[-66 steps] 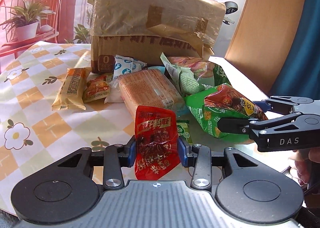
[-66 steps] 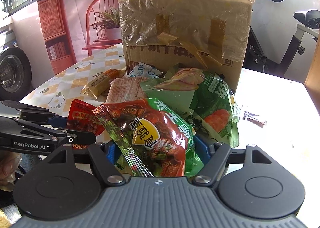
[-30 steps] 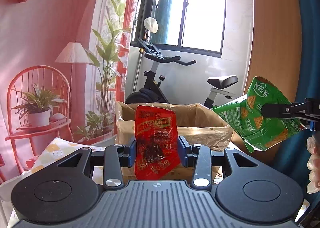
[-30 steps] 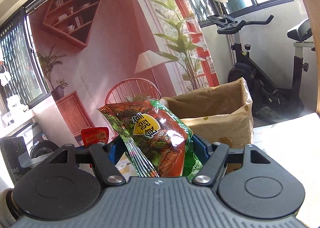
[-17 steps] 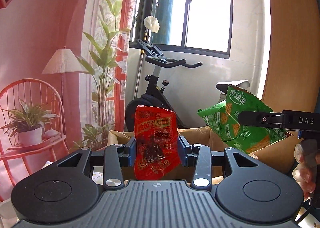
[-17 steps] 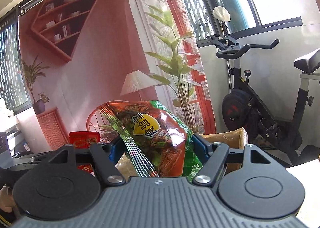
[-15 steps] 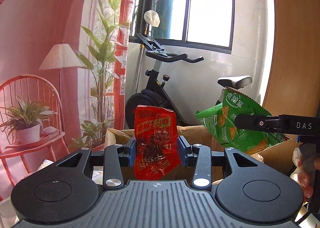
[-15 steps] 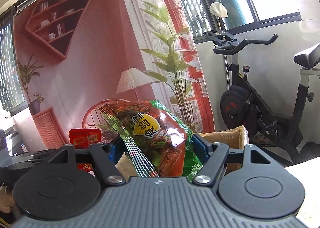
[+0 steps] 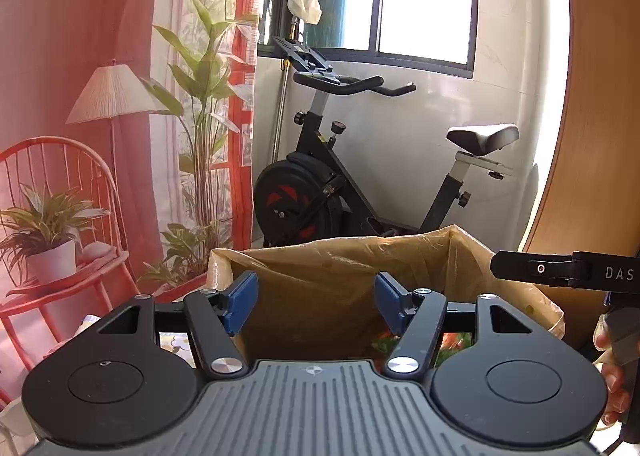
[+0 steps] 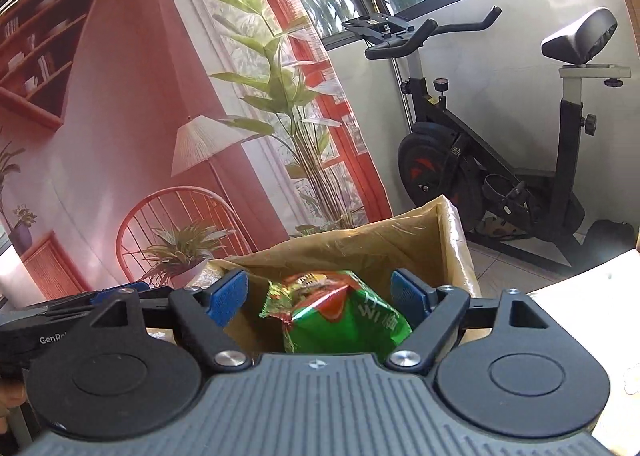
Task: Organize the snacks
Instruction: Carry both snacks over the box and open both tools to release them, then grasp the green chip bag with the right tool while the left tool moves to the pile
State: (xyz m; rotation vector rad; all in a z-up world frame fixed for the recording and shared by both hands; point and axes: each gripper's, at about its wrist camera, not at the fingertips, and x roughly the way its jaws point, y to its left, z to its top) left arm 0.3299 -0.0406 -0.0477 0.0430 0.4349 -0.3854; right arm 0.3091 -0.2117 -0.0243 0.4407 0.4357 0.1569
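The box (image 9: 352, 288), lined with brown plastic, fills the lower middle of both wrist views, with both claws held over its open top. Half a second ago each claw gripped a snack above it; now both snacks are out of the grip. That looks like 2 drops made together, so 2 more snacks are stowed and the rest, probably on the bench and out of view here, remain to be fetched.

The green bag (image 10: 340, 312) sits low between the fingers of the right claw (image 10: 320, 296), inside the box, tipped over with its crimped end up. The blue pads stand clear of it on both sides, with none of them pressing it. Those jaws have just been opening and now stand wide, holding nothing.

The left claw (image 9: 316, 302) has also just been opening. Its jaws are parted about halfway, with only the box's liner visible in the gap. The red packet it carried is gone from between the pads; a blurred bit of red and green down inside the box, below the claw's right finger, may be it, but I cannot tell
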